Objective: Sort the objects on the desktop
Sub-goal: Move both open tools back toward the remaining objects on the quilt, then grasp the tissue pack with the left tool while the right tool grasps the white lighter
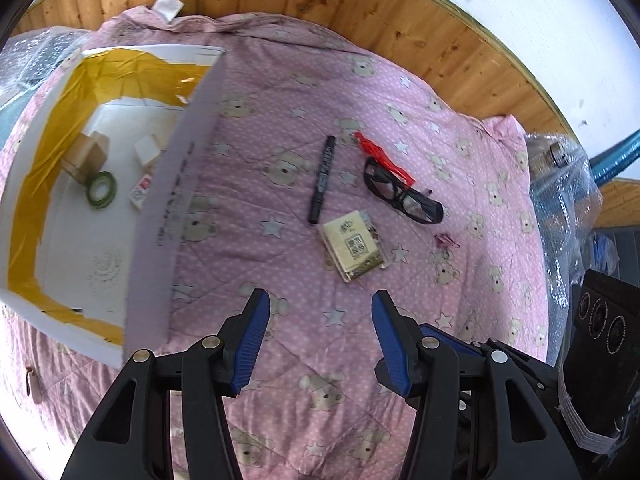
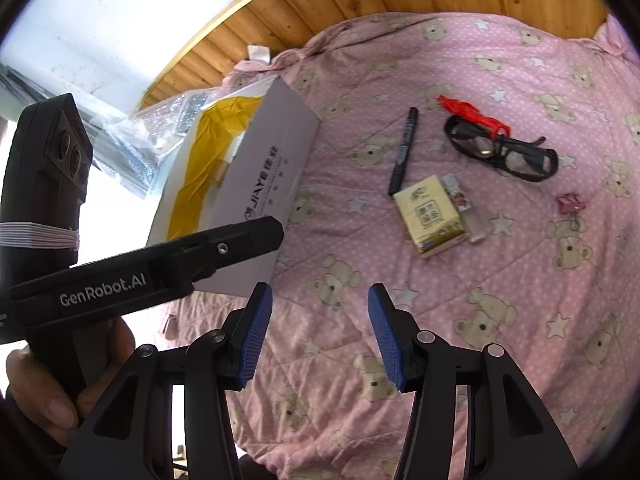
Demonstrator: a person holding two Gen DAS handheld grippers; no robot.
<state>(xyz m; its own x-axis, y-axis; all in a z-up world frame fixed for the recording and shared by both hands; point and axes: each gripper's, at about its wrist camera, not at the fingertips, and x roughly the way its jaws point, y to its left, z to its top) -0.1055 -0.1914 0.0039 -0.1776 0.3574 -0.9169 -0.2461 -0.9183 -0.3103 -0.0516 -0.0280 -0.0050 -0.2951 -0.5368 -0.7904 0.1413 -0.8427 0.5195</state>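
On the pink bear-print quilt (image 1: 248, 168) lie a black marker (image 1: 321, 179) (image 2: 403, 150), black glasses (image 1: 402, 192) (image 2: 502, 149), a red tassel (image 1: 380, 154) (image 2: 472, 114), a yellow tissue pack (image 1: 354, 249) (image 2: 430, 216) with a small clear tube (image 2: 464, 208) beside it, and a pink binder clip (image 1: 447, 240) (image 2: 570, 203). A white box (image 1: 164, 216) (image 2: 264, 184) lined with yellow tape stands at the left; in it are a green tape roll (image 1: 101, 189) and small cartons (image 1: 86, 154). My left gripper (image 1: 320, 304) and right gripper (image 2: 320, 300) hang open and empty, short of the tissue pack.
Wooden floor (image 1: 400, 20) and a white wall lie beyond the quilt. Bubble wrap (image 1: 560, 208) is heaped at the quilt's right side and behind the box (image 2: 168, 120). A hand (image 2: 60, 384) holds the left gripper's black body (image 2: 152, 272) at the left of the right wrist view.
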